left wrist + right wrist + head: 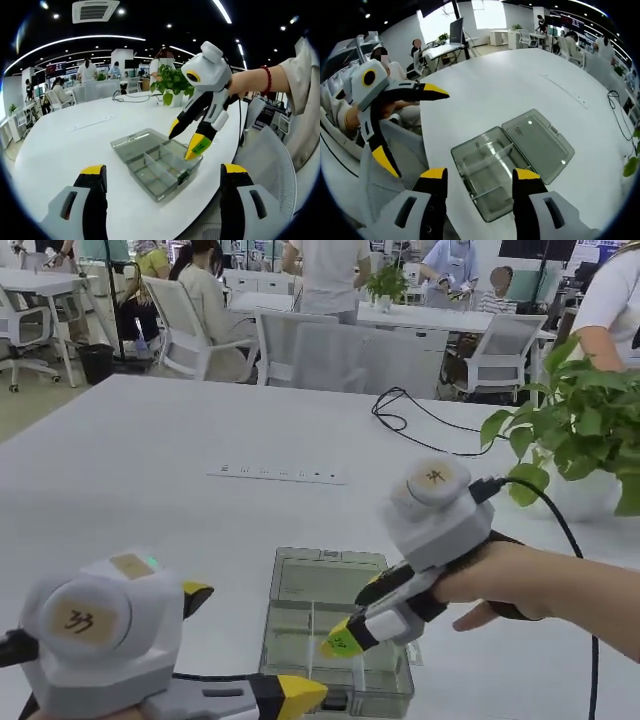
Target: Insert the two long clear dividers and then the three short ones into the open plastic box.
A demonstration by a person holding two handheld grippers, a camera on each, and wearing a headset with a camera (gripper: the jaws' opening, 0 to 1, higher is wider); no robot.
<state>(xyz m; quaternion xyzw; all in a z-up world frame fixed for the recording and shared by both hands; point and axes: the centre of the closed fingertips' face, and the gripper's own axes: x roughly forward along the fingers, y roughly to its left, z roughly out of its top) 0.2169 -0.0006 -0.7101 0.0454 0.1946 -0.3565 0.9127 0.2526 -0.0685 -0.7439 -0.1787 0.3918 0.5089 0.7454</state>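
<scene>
The clear plastic box [300,640] lies open on the white table, its lid [330,575] flat behind it. Clear dividers [161,161] stand inside and split it into compartments [485,167]. My right gripper [352,618] hovers open just above the box's right side with nothing between its jaws; it also appears in the left gripper view [186,142]. My left gripper [250,642] is open and empty, near the table's front edge to the left of the box. In their own views, the left gripper [162,172] and right gripper [481,175] both look down at the box [495,200].
A potted plant [580,430] stands at the right, with a black cable [410,420] looped behind it. A flat white socket strip [278,474] lies mid-table. Chairs [300,350] and people sit beyond the far edge. Bare tabletop [130,480] spreads left of the box.
</scene>
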